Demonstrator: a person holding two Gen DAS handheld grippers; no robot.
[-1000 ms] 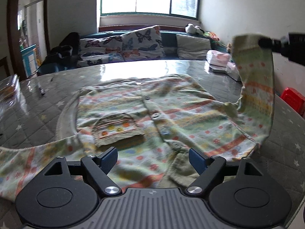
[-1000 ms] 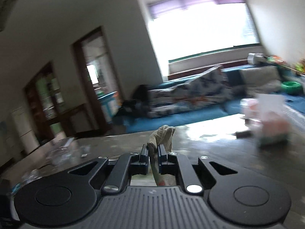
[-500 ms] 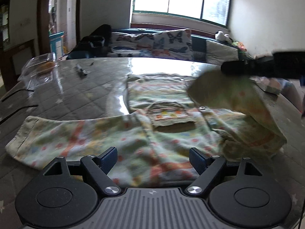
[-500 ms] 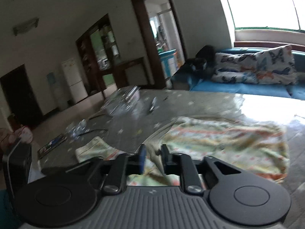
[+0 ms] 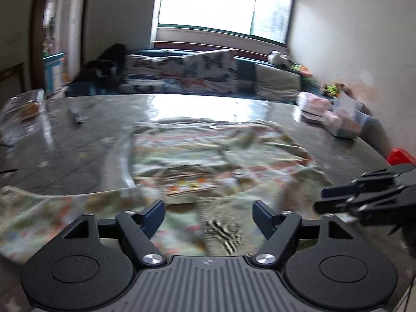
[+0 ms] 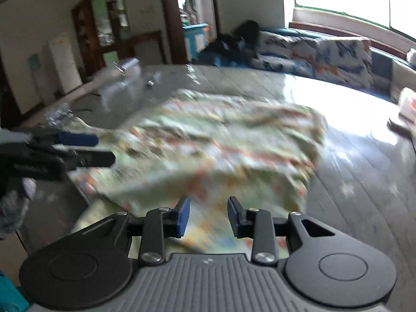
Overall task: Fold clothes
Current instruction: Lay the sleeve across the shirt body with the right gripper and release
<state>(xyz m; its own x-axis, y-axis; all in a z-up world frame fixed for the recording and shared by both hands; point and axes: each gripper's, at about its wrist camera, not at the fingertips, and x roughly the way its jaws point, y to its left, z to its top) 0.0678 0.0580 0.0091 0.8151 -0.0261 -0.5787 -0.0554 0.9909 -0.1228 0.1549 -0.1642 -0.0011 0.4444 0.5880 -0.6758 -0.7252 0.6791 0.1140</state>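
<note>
A pale green patterned button shirt point(image 5: 208, 150) lies spread, front up, on the grey quilted table point(image 5: 78, 156). One sleeve point(image 5: 39, 208) stretches out to the left. The other sleeve point(image 5: 223, 223) lies folded over the shirt's near front, inside showing. My left gripper point(image 5: 209, 214) hovers over that near part; its jaws are closing and press on nothing. My right gripper point(image 6: 208, 215) is low over the shirt point(image 6: 221, 143), its jaws opening with only cloth beneath them. Each gripper shows in the other's view: the right gripper point(image 5: 319, 199) at the right, the left gripper point(image 6: 104, 148) at the left.
Tissue packs point(image 5: 338, 122) and a red thing point(image 5: 400, 156) sit at the table's right edge. A small dark object point(image 5: 76, 117) and a clear plastic box point(image 5: 28, 106) lie at the far left. A sofa with cushions point(image 5: 208, 72) runs behind the table.
The right gripper swung down from high up, laid the raised sleeve across the shirt front and let go of it. The left gripper's fingers drew somewhat closer together.
</note>
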